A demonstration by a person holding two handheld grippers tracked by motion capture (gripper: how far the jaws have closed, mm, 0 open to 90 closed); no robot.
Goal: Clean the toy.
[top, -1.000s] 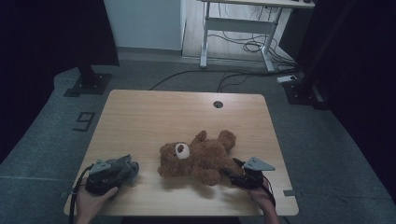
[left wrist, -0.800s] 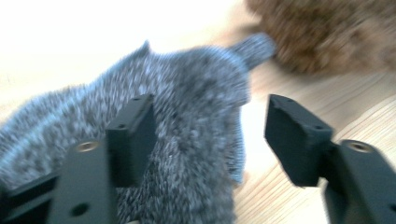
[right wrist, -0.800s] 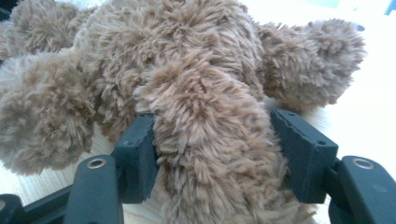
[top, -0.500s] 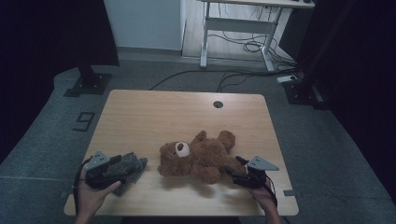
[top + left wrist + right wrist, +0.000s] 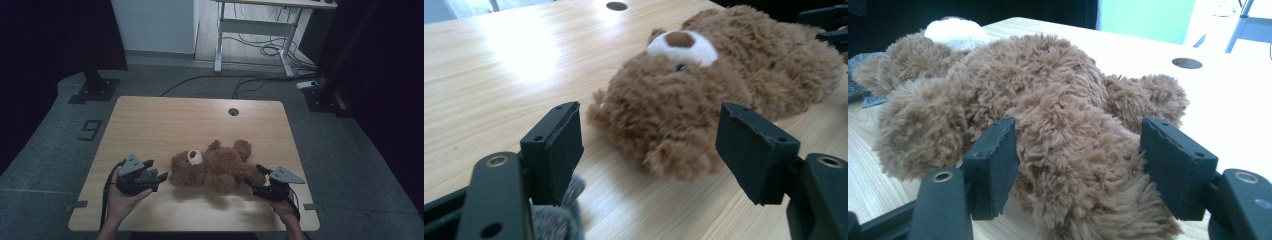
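Teddy bear [image 5: 212, 166] lies on its back on the wooden table [image 5: 165, 120], toward the six o'clock edge, head pointing to nine o'clock. We find our left gripper [image 5: 159, 176] just at nine o'clock of the head, its jaws having just been opening and now set wide with nothing between them; the bear's head [image 5: 664, 105] sits ahead of the pads. Our right gripper [image 5: 254, 178] stands at the bear's three o'clock end, jaws straddling a plush leg [image 5: 1078, 165]; whether the pads press it we cannot tell.
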